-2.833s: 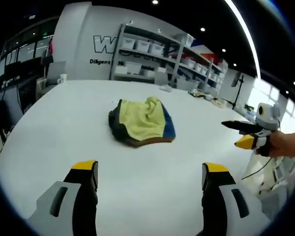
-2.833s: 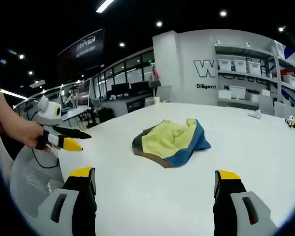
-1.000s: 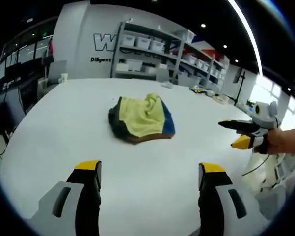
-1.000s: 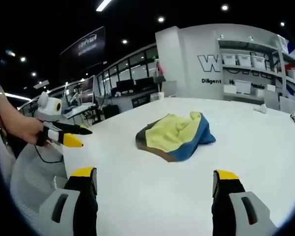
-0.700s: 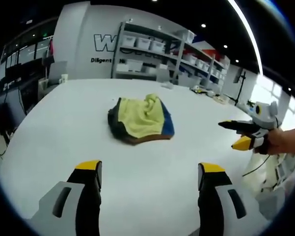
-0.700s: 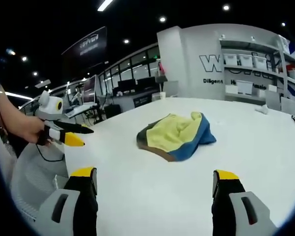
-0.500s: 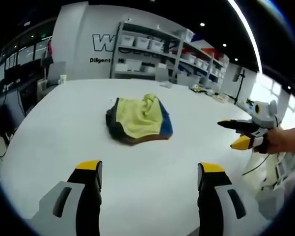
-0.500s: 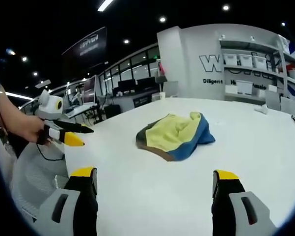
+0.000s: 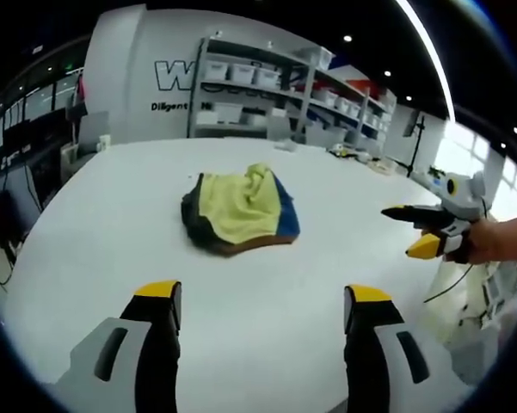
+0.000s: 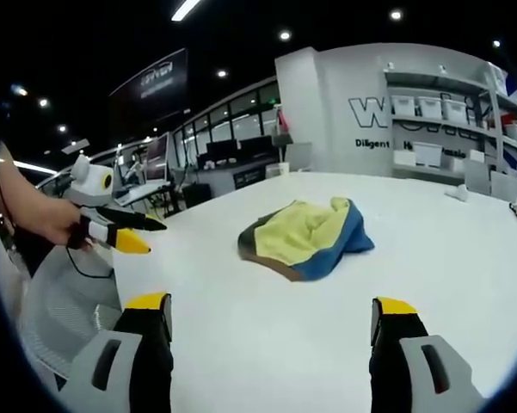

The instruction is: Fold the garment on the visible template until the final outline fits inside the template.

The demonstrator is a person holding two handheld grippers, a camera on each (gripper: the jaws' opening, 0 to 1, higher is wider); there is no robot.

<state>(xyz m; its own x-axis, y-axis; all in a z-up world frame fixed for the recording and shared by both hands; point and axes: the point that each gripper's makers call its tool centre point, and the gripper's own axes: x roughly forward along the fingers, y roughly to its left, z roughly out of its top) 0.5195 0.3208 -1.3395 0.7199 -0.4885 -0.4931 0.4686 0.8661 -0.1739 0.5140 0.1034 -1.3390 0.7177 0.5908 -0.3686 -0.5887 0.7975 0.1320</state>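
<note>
The garment [image 9: 238, 212] lay crumpled in a small heap on the white table [image 9: 95, 232], far in front of both grippers and touching neither of them. It was mostly yellow, with a blue part on one side and a dark brown edge along the near border. In the right gripper view the garment [image 10: 303, 237] showed the same colours, with the blue part at the right.

The left gripper [image 9: 260, 301] was above the near part of the table, and its two jaws with yellow tips stood wide apart with nothing between them. The right gripper [image 10: 269, 311] was held in the same way, its jaws spread and empty.

In the left gripper view the right gripper [image 9: 423, 231] came in from the right side, held by a hand [image 9: 499, 243]. Behind the table stood shelves [image 9: 267, 95] with white boxes against a grey wall.
</note>
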